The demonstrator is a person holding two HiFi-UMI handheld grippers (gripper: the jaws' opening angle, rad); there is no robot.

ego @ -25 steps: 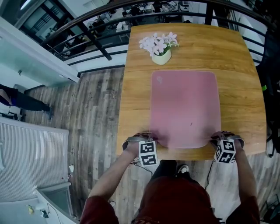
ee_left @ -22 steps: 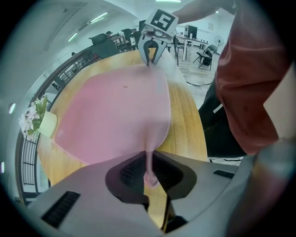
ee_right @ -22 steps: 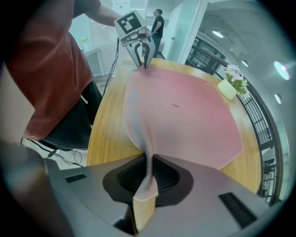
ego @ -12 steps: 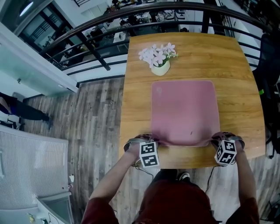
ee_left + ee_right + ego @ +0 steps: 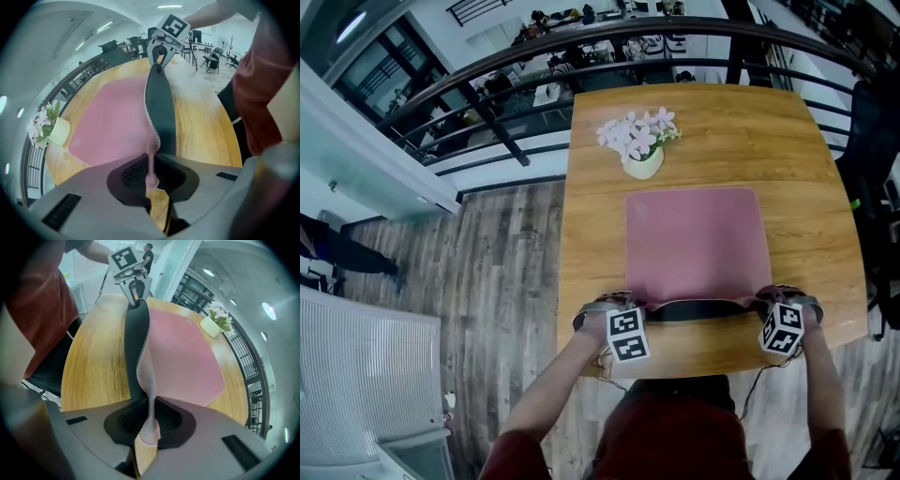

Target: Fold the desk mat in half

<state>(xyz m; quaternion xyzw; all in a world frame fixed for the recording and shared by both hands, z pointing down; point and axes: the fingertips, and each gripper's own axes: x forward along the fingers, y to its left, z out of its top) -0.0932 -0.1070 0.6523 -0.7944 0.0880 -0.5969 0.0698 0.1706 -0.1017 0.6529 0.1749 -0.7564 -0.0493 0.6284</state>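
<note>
Pink desk mat (image 5: 694, 244): rectangular, rounded corners, smooth matte top, black underside, fine pale stitching along the edge. Laid lengthwise down the middle of a wooden desk (image 5: 811, 187) with warm honey-coloured grain and softly rounded corners. Near edge peeled up off the wood and curled over, so the black backing shows as a dark strip across the lower middle of the head view. Rest of the mat flat on the desk, with the far edge just short of a small pale rounded pot (image 5: 643, 165) of pinkish-white flowers (image 5: 636, 131) in the upper middle.

Left tongs (image 5: 642, 306) pinched down on the near left corner of the mat, pink sheet squeezed thin between the dark ribbed pads, barely any gap. Same deal with the right tongs (image 5: 759, 302) on the near right corner, clamped tight on the sheet. Lifted edge strung like a soft band from one pair to the other. Both pairs low in the head view, close to the desk's near edge. Grey plank floor (image 5: 506, 244) on the left, dark curved railing (image 5: 609, 42) up top.
</note>
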